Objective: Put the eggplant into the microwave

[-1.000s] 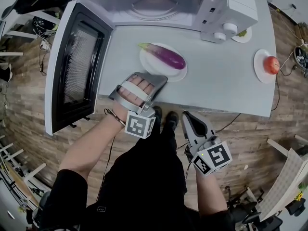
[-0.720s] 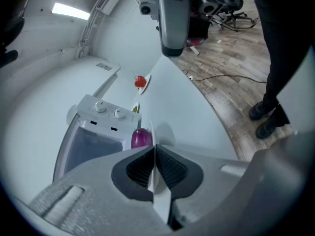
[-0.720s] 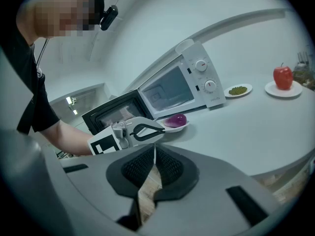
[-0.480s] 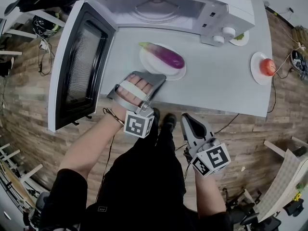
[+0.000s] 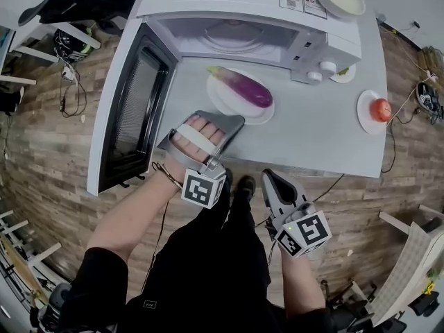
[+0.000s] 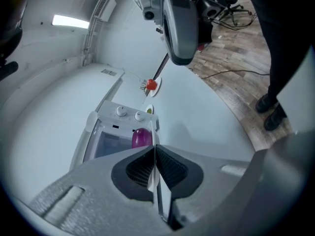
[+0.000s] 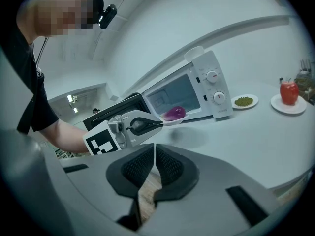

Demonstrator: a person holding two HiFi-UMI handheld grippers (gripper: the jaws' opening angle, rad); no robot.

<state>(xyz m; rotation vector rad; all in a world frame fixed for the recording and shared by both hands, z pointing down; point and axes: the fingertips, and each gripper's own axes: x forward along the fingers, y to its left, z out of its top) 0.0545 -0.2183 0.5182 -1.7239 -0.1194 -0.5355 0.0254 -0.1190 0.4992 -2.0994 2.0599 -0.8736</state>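
Plate (image 5: 258, 114) higher, rim in L tongs (image 5: 237, 120)

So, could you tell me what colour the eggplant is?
Purple eggplant, greenish at the stem; head view shows it best.

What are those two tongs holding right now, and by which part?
The left tongs pinch the near rim of the white plate that carries the eggplant. The right tongs are shut with nothing between them.

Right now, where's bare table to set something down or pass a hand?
Free: table between the eggplant plate and the tomato plate, in front of the microwave knobs. Crowded: left, where the open door and left tongs on the plate stand.
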